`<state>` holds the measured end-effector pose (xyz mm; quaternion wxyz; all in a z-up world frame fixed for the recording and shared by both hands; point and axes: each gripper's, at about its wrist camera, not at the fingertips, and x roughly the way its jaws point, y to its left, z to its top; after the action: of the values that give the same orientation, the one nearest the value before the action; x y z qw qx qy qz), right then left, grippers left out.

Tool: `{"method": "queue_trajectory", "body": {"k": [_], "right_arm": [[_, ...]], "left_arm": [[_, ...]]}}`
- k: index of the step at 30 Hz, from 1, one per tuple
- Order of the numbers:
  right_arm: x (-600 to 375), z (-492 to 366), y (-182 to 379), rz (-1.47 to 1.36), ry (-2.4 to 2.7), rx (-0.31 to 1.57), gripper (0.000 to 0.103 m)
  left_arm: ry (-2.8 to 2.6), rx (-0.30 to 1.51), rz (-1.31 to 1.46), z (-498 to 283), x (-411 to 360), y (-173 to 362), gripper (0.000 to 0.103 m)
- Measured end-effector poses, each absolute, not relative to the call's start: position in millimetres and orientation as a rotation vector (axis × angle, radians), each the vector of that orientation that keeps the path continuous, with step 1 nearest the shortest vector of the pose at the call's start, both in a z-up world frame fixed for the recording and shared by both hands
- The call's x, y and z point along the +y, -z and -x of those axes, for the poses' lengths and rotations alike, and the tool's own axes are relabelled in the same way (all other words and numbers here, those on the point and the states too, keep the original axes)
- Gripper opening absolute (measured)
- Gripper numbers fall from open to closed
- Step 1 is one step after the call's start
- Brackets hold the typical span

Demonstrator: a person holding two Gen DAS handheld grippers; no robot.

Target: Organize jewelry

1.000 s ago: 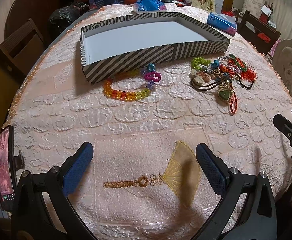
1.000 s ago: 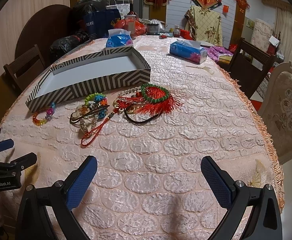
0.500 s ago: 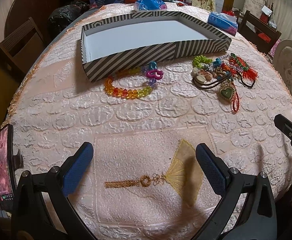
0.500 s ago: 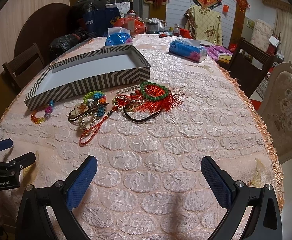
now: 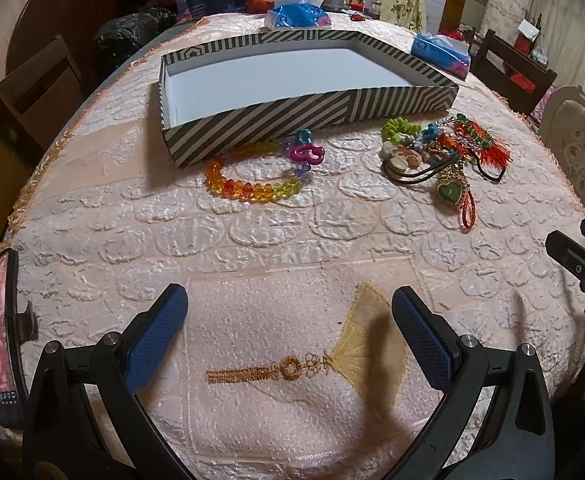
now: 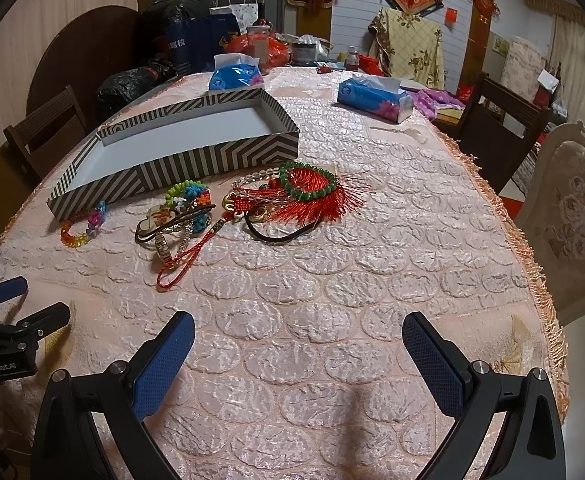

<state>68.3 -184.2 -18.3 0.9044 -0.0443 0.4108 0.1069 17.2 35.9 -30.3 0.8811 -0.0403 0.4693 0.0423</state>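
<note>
Since a second ago we have eased both grippers slightly forward: the striped box [image 5: 308,120] and the jewelry sit a little lower and nearer in both views, and nothing on the table has shifted. Our left gripper [image 5: 290,334] hovers over the pink tablecloth [image 5: 132,220] with its fingers spread wide and nothing between them, above the embroidered fan [image 5: 356,344]. Our right gripper [image 6: 298,356] hangs the same way, fingers wide apart and empty.

From the left wrist, the rainbow bead bracelet [image 5: 252,188] lies at 12 o'clock, just beside the box's near wall, its pink clasp [image 5: 306,154] close to that wall. The tangled jewelry pile [image 5: 432,152] lies at 1 o'clock, with a green heart pendant [image 5: 449,191] on its near edge.

From the right wrist, that pile sits at 11 o'clock and the green bead bracelet [image 6: 308,182] rests on red tassels [image 6: 320,204] at 12. Two tissue packs [image 6: 374,98] lie beyond.
</note>
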Motion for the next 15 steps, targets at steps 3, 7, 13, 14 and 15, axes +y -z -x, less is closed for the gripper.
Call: {"method": "queue_trajectory", "body": {"k": [3, 7, 13, 14, 15], "right_arm": [[-184.4, -67.9, 17.4, 0.087, -0.223, 0.846, 0.103], [-182.9, -67.0, 17.5, 0.09, -0.231, 0.844, 0.103], [-181.7, -67.7, 19.3, 0.101, -0.225, 0.847, 0.103], [-181.7, -67.9, 19.5, 0.1, -0.224, 0.848, 0.103], [-181.5, -68.0, 19.9, 0.102, -0.223, 0.849, 0.103]], "left_arm": [[-0.083, 0.972, 0.093, -16.7, 36.2, 29.8, 0.102], [-0.074, 0.954, 0.112, -15.7, 36.2, 26.0, 0.102], [-0.093, 0.962, 0.061, -18.0, 32.1, 28.5, 0.102], [-0.095, 0.963, 0.062, -18.0, 32.8, 29.5, 0.102], [-0.095, 0.966, 0.065, -18.1, 33.6, 30.5, 0.102]]}}
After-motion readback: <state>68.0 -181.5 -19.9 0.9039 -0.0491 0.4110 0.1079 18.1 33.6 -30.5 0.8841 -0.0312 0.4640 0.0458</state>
